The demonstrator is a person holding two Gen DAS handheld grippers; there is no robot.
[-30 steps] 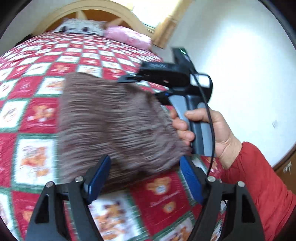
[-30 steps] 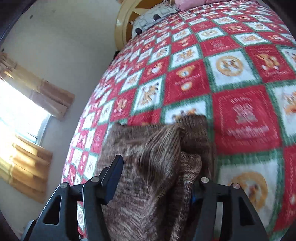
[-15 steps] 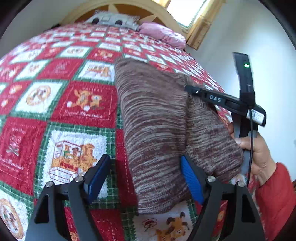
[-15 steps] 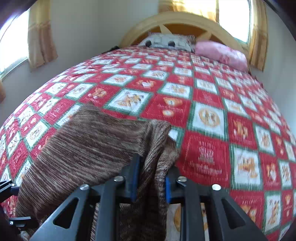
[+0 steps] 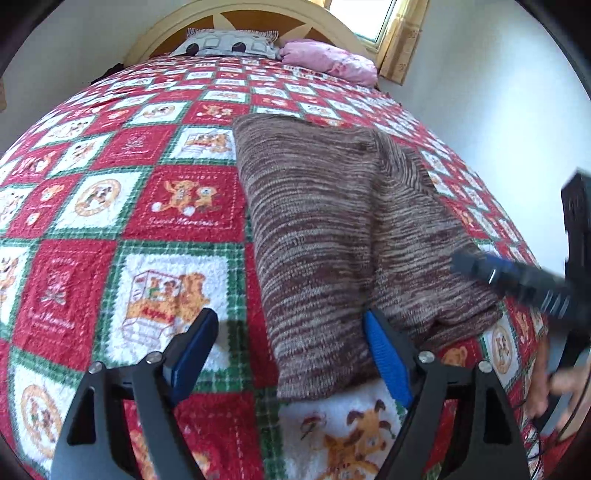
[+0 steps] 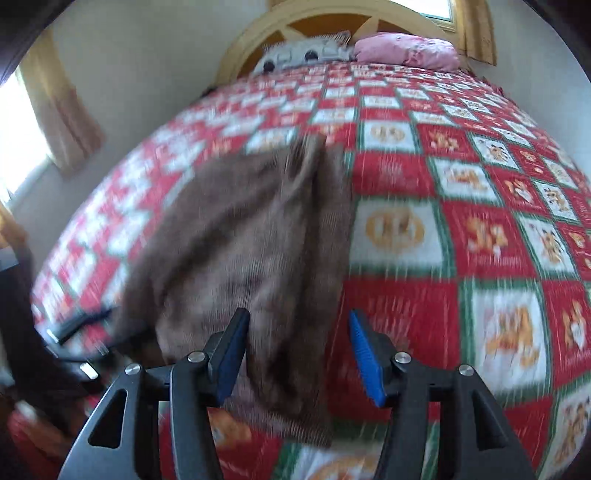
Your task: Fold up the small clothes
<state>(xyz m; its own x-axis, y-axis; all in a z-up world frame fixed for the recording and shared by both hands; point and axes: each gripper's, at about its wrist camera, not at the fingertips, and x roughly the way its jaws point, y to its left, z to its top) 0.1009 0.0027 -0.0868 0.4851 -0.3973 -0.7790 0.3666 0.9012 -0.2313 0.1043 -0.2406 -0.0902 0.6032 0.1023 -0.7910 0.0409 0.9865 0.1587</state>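
**Left wrist view: folded sweater lies flat, both grippers free**

Left wrist view, from the left: open quilt (image 5: pixel 110 221), then the left gripper (image 5: pixel 291 354), jaws wide apart and empty. The brown knit sweater (image 5: pixel 332 229) lies folded on the quilt, its near hem between those fingers. The right gripper (image 6: pixel 299 354) has just been reopening, nothing pinched.

Risk: a closing finger could snag the hem and drag the fold loose. Free quilt surrounds the sweater; the bed's right edge runs near.

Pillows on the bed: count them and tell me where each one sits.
2. The grey patterned pillow lies at the head of the bed against the headboard; the pink pillow lies beside it on the window side. Others could be hidden beyond the quilt's far edge.
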